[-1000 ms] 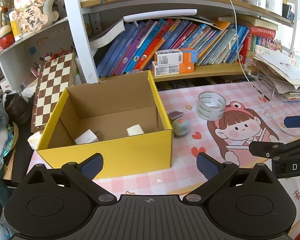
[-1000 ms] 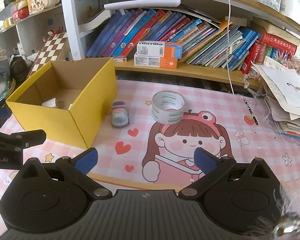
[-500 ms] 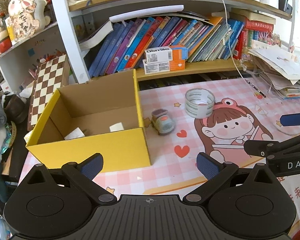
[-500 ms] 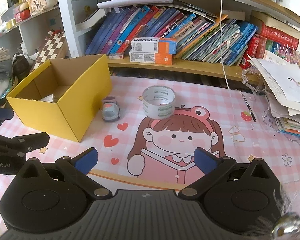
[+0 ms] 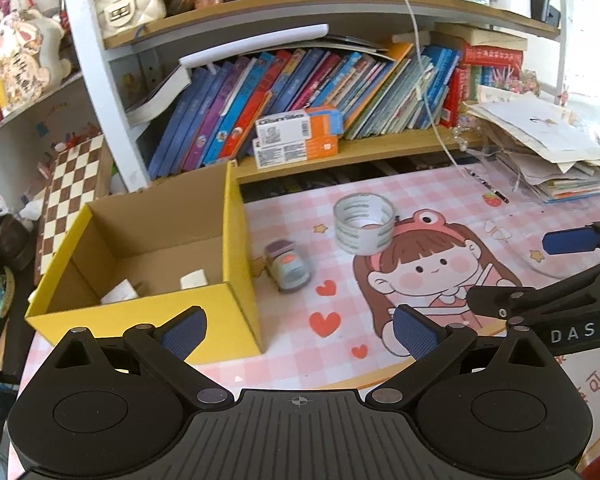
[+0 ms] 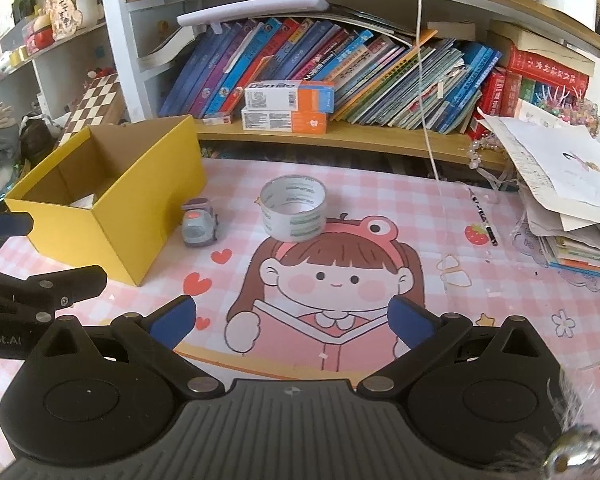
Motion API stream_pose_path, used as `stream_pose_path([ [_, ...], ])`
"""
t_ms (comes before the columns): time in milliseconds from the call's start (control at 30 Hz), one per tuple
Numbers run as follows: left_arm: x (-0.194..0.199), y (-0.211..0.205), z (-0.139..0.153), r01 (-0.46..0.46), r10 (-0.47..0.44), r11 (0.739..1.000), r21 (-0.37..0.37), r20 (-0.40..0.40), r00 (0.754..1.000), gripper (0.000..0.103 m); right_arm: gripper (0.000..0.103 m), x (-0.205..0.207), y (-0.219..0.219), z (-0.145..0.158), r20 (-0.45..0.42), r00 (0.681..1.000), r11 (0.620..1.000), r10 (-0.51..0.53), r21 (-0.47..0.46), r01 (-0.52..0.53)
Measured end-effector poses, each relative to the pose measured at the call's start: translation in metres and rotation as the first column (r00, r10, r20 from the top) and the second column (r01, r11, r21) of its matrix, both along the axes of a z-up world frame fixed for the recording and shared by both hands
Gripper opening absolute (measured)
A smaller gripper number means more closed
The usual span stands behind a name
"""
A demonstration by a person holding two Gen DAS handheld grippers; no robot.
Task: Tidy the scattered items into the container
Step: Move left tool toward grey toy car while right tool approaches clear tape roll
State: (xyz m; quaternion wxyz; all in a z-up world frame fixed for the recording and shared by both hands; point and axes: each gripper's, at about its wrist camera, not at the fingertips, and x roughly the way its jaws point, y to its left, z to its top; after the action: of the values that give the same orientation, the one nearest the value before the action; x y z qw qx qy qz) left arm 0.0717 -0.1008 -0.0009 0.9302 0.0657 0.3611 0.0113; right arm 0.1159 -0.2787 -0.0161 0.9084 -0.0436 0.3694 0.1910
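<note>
A yellow cardboard box (image 5: 236, 240) (image 6: 148, 200) stands open on the pink mat, with two white pieces (image 5: 194, 279) on its floor. Just right of the box lies a small grey toy car (image 5: 289, 266) (image 6: 198, 226). A roll of clear tape (image 5: 364, 226) (image 6: 293, 207) stands further right, near the cartoon girl's hat. My left gripper (image 5: 300, 332) is open and empty, hovering in front of the box corner and the car. My right gripper (image 6: 292, 320) is open and empty over the cartoon girl, well short of the tape.
A bookshelf (image 6: 340, 136) full of books runs along the back, with two orange-and-white cartons (image 6: 288, 108). A chessboard (image 5: 72, 188) leans at the left. A messy paper stack (image 6: 572, 192) fills the right side, and a pen (image 6: 482, 216) lies near it.
Both grippers have pulled back and drifted right; the box now sits further left in the left wrist view, and the car and tape show fully. Both stay open and empty.
</note>
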Motion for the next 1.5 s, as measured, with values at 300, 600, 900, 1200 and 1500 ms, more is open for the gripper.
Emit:
stream_pose_path([
  [300, 0.008, -0.006, 0.000, 0.024, -0.024, 1.000, 0.003, 0.011, 1.000, 0.101, 0.103, 0.011, -0.003, -0.003, -0.004, 1.000, 1.000, 0.002, 0.008, -0.002],
  [600, 0.019, -0.005, -0.004, 0.037, -0.037, 0.999, -0.013, 0.015, 0.999, 0.100, 0.101, 0.022, 0.000, -0.007, -0.003, 1.000, 1.000, 0.016, -0.008, -0.016],
  [900, 0.033, -0.006, -0.006, 0.043, -0.043, 0.999, -0.021, 0.043, 0.998, 0.100, 0.101, 0.041, 0.004, -0.012, -0.005, 0.999, 0.999, 0.033, -0.031, -0.033],
  [1200, 0.046, -0.003, -0.011, 0.047, -0.046, 0.998, -0.041, 0.024, 0.999, 0.094, 0.099, 0.059, 0.005, -0.017, -0.004, 0.999, 0.998, 0.045, -0.043, -0.045],
  [1500, 0.058, -0.005, -0.022, 0.073, -0.073, 0.996, -0.042, -0.011, 0.997, 0.082, 0.087, 0.078, 0.005, -0.022, 0.001, 0.998, 0.997, 0.061, -0.039, -0.061],
])
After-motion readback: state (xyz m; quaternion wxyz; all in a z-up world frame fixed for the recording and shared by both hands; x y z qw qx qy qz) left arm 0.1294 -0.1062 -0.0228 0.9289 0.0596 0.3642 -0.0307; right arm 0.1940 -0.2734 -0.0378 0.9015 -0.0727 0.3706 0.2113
